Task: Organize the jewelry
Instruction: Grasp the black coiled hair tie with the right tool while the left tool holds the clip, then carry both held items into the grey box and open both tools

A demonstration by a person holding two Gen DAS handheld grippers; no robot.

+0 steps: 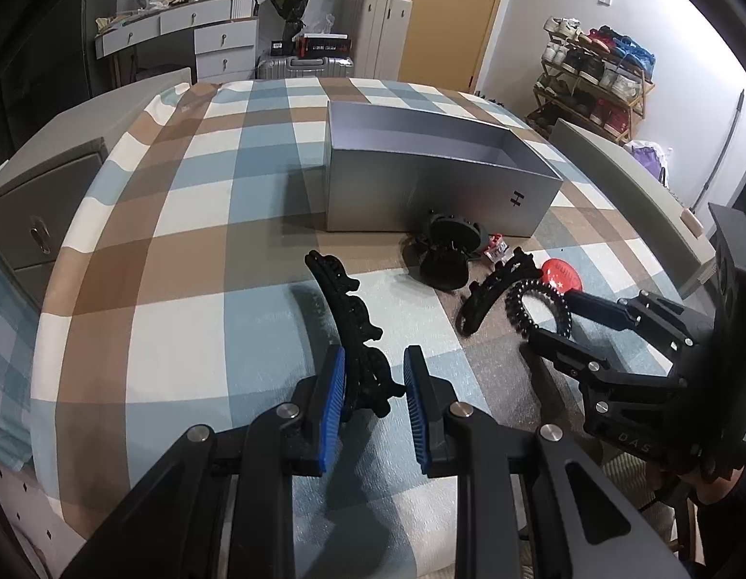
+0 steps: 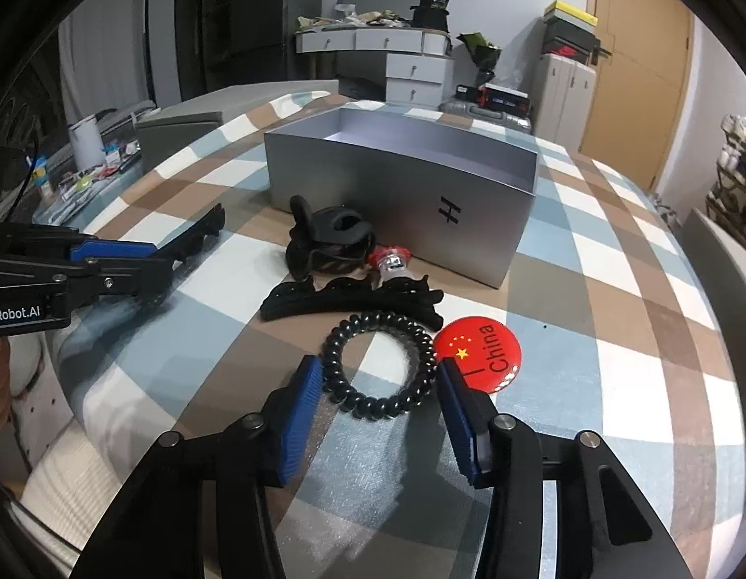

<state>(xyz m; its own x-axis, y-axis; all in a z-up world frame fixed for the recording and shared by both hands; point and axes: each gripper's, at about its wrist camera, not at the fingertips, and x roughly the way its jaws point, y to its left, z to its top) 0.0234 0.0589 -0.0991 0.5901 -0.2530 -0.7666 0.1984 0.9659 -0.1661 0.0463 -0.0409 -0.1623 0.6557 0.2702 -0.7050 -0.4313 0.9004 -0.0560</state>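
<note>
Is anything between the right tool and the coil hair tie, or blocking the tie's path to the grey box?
Nothing blocks the right tool: the coil hair tie lies between its open fingers. Toward the grey box, a black hair clip and black claw clip lie on the cloth; lifting would likely clear them.

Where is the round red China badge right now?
In the right wrist view the red badge lies flat on the checked cloth, just right of the black spiral hair tie, in front of the grey box.
</note>
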